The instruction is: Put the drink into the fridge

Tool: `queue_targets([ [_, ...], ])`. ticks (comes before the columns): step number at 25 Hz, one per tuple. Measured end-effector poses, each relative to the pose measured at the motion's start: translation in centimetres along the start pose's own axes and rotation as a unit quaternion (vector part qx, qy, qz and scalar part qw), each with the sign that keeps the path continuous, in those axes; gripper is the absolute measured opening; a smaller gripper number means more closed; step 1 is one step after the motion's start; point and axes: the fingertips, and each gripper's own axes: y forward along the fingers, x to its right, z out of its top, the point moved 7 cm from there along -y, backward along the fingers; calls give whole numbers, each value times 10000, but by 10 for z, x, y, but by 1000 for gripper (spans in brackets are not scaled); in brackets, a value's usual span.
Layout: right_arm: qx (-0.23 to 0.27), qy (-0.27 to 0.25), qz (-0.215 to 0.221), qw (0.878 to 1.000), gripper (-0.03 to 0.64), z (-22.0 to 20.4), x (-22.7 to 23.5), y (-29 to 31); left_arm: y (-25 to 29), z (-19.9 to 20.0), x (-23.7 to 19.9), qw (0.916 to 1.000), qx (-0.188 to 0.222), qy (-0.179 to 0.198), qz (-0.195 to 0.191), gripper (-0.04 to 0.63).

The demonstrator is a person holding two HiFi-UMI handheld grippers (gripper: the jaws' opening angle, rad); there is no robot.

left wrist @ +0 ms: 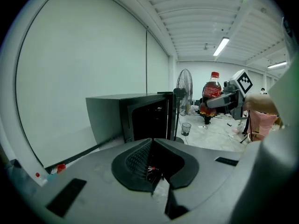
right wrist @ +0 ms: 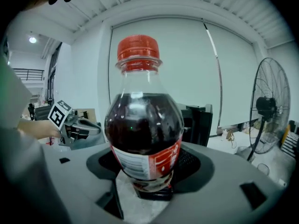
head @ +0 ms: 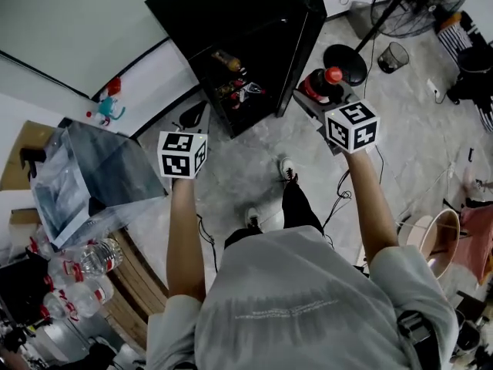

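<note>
Drink bottle (right wrist: 142, 125) pinched upright in right gripper (right wrist: 149, 183) at about 1 o'clock, left gripper (left wrist: 156, 174) pressed together and empty, looks mid-carry, next up easing it forward into the open fridge (head: 231, 21) at 12 o'clock.

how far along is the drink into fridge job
Done: fridge door open, cola bottle clamped upright in the right gripper. In hand: bottle held in the air outside the fridge, by the door. Left: set it inside, release. Left gripper shut, empty.
</note>
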Motion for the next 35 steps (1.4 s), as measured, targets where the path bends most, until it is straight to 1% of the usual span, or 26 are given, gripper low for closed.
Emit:
queue_targets([
  [3, -34, -223, 237, 9995, 305, -10, 22, 36, 19, -4, -1, 9998, 1, -79, 192, 15],
  [6, -110, -565, 534, 9969, 305, -24, 40, 80, 40, -16, -4, 9989, -18, -173, 446, 15],
  [8, -155, -697, 724, 9948, 305, -33, 52, 111, 57, -26, -8, 9979, -35, -233, 609, 15],
  [10, -170, -699, 874, 9936, 305, -43, 63, 142, 75, -36, -14, 9966, -1, -345, 745, 15],
  [12, -210, -596, 973, 9933, 305, -55, 74, 172, 93, -47, -16, 9954, 38, -456, 837, 15],
  [16, -355, -525, 1013, 9928, 305, -84, 90, 232, 118, -75, -15, 9942, -27, -552, 925, 15],
  [20, -299, -612, 961, 9930, 305, -100, 100, 294, 128, -91, -15, 9942, -40, -420, 989, 15],
  [22, -220, -648, 984, 9928, 305, -105, 102, 322, 129, -98, -16, 9942, 39, -362, 1008, 15],
  [26, -88, -730, 1097, 9912, 305, -112, 102, 373, 125, -108, -25, 9905, 369, -318, 1284, 15],
  [28, -102, -747, 1143, 9906, 305, -116, 100, 392, 124, -112, -29, 9893, 472, -310, 1348, 15],
  [33, -157, -867, 1105, 9900, 305, -123, 108, 424, 131, -120, -30, 9915, 557, -244, 1146, 15],
  [35, -134, -839, 1108, 9902, 305, -122, 110, 432, 133, -123, -30, 9920, 556, -252, 1104, 15],
])
